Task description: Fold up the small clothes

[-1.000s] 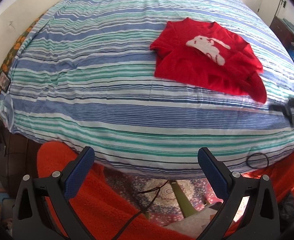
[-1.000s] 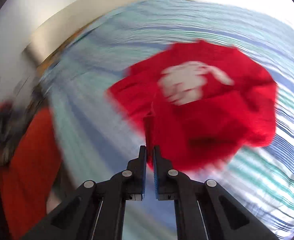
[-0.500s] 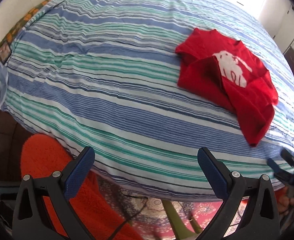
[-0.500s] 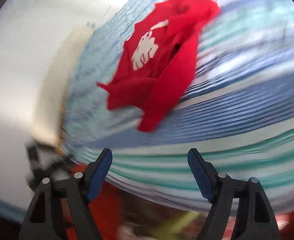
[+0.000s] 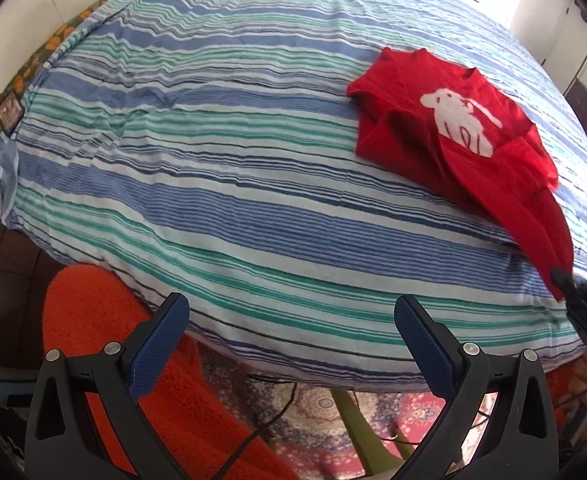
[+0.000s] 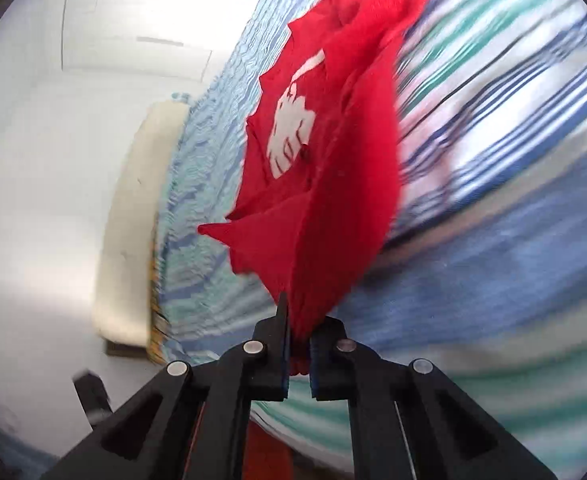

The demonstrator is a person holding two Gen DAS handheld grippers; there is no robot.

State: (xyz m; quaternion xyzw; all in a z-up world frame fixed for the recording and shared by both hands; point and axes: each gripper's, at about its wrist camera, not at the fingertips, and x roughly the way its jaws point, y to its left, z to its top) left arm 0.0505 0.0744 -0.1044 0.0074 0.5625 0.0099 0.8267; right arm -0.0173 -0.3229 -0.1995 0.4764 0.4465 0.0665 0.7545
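Right wrist view alone shows right gripper jaws clamped on red shirt, left gripper jaws apart

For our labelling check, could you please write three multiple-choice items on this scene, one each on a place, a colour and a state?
1. Where does the shirt lie on the bed, in the left wrist view?
A. far right part
B. near left corner
C. on the floor

2. What colour is the figure printed on the shirt?
A. yellow
B. white
C. black

3. How do the two grippers stand?
A. both open
B. left shut on the shirt, right open
C. left open, right shut on the shirt

Answers:
1. A, the shirt sits on the right of the striped sheet, toward the far side.
2. B, a white animal shape shows on the red cloth.
3. C, the left gripper has its jaws wide apart over the bed edge, while the right gripper pinches a red fold.
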